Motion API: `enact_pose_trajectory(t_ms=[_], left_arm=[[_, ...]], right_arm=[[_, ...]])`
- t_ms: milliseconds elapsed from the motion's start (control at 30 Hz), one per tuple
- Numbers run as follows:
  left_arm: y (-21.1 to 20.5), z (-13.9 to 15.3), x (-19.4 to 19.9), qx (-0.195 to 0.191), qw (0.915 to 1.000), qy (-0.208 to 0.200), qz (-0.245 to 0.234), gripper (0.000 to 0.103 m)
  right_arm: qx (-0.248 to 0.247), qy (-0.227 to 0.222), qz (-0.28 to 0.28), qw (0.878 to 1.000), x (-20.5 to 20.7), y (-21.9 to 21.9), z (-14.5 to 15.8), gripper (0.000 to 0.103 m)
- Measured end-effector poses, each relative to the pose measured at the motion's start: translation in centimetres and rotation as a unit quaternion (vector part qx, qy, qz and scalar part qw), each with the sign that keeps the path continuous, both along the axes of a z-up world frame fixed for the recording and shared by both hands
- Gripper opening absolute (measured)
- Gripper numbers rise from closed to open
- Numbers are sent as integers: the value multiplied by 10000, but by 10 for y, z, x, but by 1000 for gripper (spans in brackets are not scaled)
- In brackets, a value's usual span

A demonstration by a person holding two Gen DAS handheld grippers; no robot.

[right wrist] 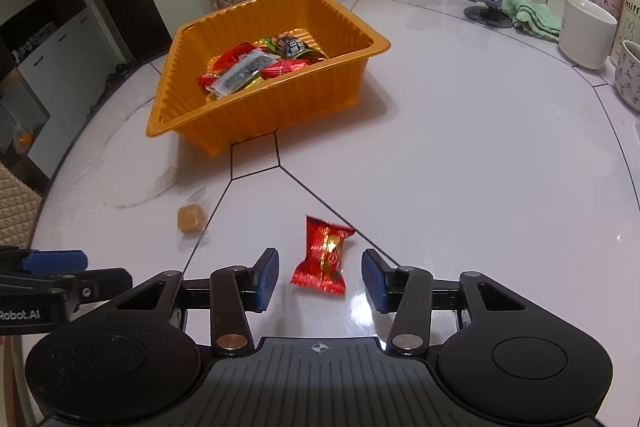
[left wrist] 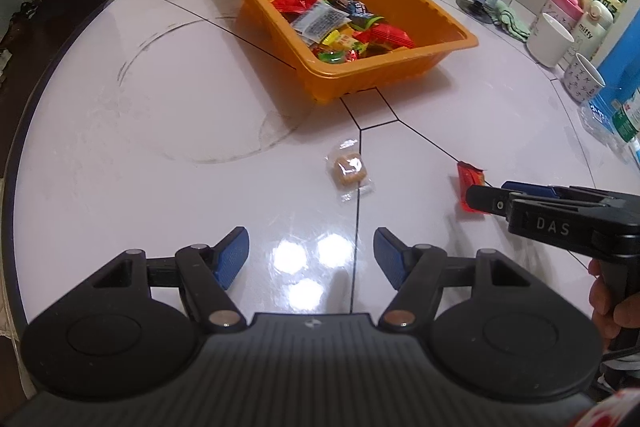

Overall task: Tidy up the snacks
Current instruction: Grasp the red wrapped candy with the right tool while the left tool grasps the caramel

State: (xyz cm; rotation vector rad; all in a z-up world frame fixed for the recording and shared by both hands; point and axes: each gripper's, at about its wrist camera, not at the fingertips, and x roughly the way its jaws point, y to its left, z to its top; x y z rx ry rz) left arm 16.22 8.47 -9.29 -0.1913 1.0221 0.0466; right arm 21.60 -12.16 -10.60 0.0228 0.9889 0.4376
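Down on the worktop [right wrist: 460,167], the red snack [right wrist: 323,255] lies between the right claw [right wrist: 320,279]'s parted pads, untouched — closing askew could skid the slick wrapper away from the orange tray [right wrist: 224,131].

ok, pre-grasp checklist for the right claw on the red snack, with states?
1. Red snack lies between the right claw pads: ok.
2. Pads not yet pressing on it, gap on both sides: ok.
3. Left claw open, holding nothing, clear of the red snack: ok.
4. Orange bin has room for more: ok.
5. Brown candy still on the table, out of the right claw's way: ok.
6. Wrapper grips without slipping: cannot tell.
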Motion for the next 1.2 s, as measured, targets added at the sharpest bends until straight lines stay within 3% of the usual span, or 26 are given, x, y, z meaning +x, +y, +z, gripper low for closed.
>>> enact_pose_trajectory(t_ms=[333,400,633,800,1200], left_arm=[[0,-6,13,82,10000,-46,-26,65],[-1,-7,17,105,9999,-40,-52,65],[-9,-10,33,130,9997,-129,-136,64],[-15,-13,46,28,9995,-283,-126,51],[-27,-31,71,221,9994,-161,-205,34]], right_arm=[[-146,-20,96,9998,10,9,-11,33],[-189,-60,130,9997,11,10,-12,22],[-148,-131,64,9998,16,4,-10,20],[-92,-128,-86,9998,23,-6,-6,20],[-13,-82,-302,9995,28,-19,-5,20]])
